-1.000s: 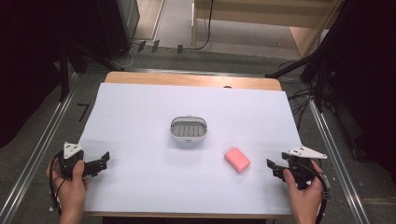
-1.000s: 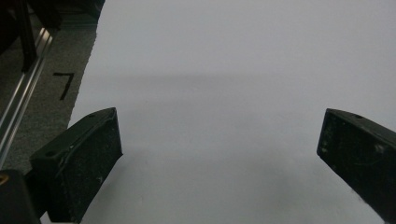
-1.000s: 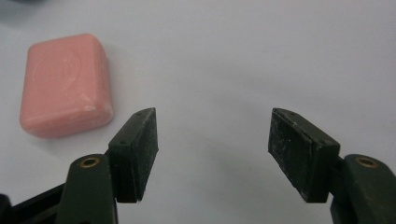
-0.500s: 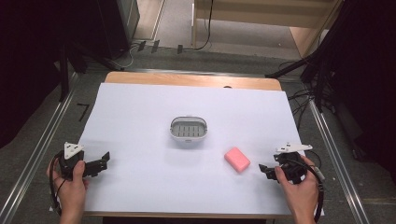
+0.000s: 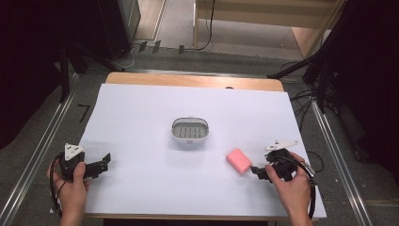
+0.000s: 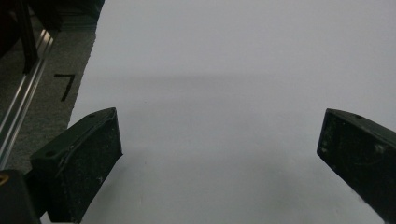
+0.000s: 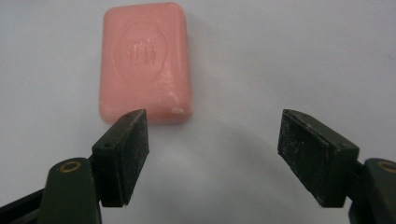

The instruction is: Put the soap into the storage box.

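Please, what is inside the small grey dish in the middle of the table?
The soap dish appears empty: its slotted bottom shows from above, with nothing lying on it. The pink soap bar lies outside, on the white table cover. The inside of the dish's near wall is hidden.

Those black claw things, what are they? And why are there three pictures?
They are grabbing tools. A person holds one in each hand: the left gripper and the right gripper. Both are open and hold nothing. One picture comes from a camera up high, looking down at the white table. The other two come from small cameras riding on the tools, so you see each tool's two black jaws from behind. On the table lie a pink bar of soap and a small grey basket. The right tool points toward the soap, which lies just ahead of one jaw, not between them.
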The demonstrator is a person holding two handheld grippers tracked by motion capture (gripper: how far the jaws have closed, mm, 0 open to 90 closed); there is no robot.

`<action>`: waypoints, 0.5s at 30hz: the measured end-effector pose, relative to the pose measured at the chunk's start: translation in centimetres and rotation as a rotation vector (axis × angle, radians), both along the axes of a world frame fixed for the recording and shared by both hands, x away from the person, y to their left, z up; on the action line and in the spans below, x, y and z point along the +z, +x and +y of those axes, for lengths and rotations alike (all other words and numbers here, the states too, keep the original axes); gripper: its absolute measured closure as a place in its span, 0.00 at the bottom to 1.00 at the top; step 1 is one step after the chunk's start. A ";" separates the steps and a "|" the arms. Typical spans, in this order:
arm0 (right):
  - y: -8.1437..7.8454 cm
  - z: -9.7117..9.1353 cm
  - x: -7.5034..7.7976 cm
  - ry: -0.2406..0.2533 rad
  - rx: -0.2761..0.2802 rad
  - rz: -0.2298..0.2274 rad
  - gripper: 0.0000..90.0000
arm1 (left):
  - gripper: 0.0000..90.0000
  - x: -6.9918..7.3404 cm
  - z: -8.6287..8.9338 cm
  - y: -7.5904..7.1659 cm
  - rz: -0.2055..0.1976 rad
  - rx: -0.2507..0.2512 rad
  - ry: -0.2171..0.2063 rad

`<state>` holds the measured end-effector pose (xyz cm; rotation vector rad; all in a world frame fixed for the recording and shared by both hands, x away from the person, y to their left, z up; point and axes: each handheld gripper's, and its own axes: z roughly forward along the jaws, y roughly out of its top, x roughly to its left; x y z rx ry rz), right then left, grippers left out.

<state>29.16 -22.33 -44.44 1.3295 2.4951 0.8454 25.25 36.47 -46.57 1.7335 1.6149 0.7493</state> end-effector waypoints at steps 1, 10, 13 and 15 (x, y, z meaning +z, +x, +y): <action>0.1 0.1 0.0 0.005 0.001 0.004 0.28 | 0.00 0.0 0.0 0.0 0.003 0.000 0.001; 0.8 1.6 0.0 -0.001 0.029 0.014 0.24 | 0.00 0.0 0.0 0.0 0.002 0.002 -0.001; 1.1 2.1 0.0 -0.004 0.037 0.019 0.22 | 0.00 0.0 0.0 0.0 0.001 0.002 -0.001; 1.2 2.3 0.1 -0.004 0.041 0.021 0.20 | 0.00 0.0 0.0 0.0 0.002 0.002 -0.001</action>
